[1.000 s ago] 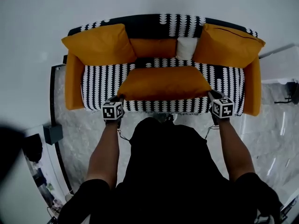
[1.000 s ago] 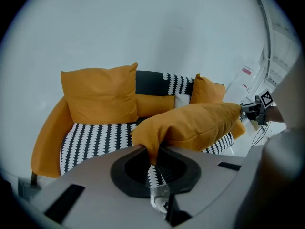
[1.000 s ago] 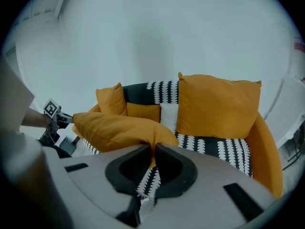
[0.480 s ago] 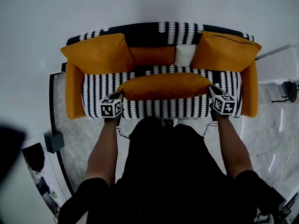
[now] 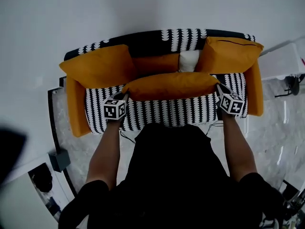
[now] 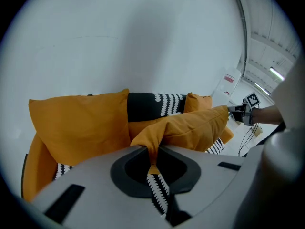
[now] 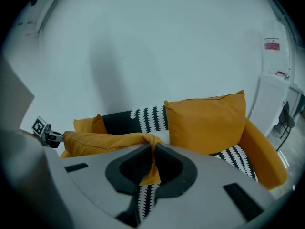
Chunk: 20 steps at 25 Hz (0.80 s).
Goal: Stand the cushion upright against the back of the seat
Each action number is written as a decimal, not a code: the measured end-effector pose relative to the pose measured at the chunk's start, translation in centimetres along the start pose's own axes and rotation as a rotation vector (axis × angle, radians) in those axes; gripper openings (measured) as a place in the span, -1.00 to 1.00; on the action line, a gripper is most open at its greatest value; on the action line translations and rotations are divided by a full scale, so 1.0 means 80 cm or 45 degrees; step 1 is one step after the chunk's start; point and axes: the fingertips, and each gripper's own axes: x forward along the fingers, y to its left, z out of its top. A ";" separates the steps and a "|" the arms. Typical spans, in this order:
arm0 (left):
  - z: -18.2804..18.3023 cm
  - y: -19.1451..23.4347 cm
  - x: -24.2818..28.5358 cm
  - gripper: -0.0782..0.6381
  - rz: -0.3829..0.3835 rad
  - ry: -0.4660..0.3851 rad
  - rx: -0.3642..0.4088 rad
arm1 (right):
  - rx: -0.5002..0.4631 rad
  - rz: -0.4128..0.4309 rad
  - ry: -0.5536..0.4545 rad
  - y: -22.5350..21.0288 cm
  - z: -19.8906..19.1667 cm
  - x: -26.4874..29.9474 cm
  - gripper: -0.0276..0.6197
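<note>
Over the striped seat of the sofa we hold the long orange cushion by its two ends. The left gripper is closed narrow on the left corner and the right gripper on the right corner. Each one has only a fold of cloth between its jaws.

The cushion hangs across the sofa and seems lifted from the seat. It is just in front of the small orange cushion and the white cushion, which lean on the sofa back.

To do this step well, we think both ends should travel together, so the cushion does not twist. Its lower edge should come down near the line where seat and back meet, between the two big cushions, and its upper edge should tip onto the back. The small cushions behind may be pushed over, so we should go gently. Because the hold is only on the corners, the cloth may slip, and we should open the jaws only when the cushion leans by itself.
</note>
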 end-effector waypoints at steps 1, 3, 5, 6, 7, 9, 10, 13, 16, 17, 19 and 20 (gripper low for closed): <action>0.007 0.004 0.003 -0.69 -0.011 -0.004 0.008 | 0.014 -0.012 -0.013 0.001 0.004 0.003 -0.75; 0.023 0.013 0.010 -0.69 -0.030 -0.014 0.022 | 0.035 -0.032 -0.035 0.003 0.015 0.009 -0.75; 0.038 0.020 0.017 -0.69 -0.047 -0.026 0.027 | 0.039 -0.047 -0.043 0.002 0.028 0.017 -0.75; 0.045 0.023 0.020 -0.69 -0.054 -0.030 0.025 | 0.036 -0.051 -0.039 0.002 0.033 0.022 -0.75; 0.051 0.026 0.024 -0.69 -0.058 -0.034 0.020 | 0.030 -0.052 -0.030 0.002 0.039 0.027 -0.75; 0.060 0.031 0.031 -0.69 -0.061 -0.039 0.006 | 0.008 -0.051 -0.008 0.001 0.047 0.037 -0.75; 0.063 0.033 0.035 -0.69 -0.058 -0.040 -0.004 | -0.004 -0.053 0.005 -0.001 0.050 0.042 -0.75; 0.070 0.038 0.047 -0.69 -0.046 -0.048 -0.044 | -0.036 -0.059 0.036 -0.005 0.061 0.058 -0.75; 0.078 0.049 0.060 -0.69 -0.029 -0.045 -0.069 | -0.046 -0.052 0.058 -0.006 0.071 0.082 -0.75; 0.081 0.052 0.064 -0.69 -0.021 -0.042 -0.073 | -0.043 -0.048 0.066 -0.008 0.073 0.090 -0.75; 0.087 0.055 0.074 -0.69 -0.009 -0.038 -0.085 | -0.036 -0.048 0.083 -0.015 0.078 0.107 -0.75; 0.090 0.055 0.079 -0.69 -0.004 -0.036 -0.092 | -0.035 -0.050 0.094 -0.019 0.081 0.116 -0.75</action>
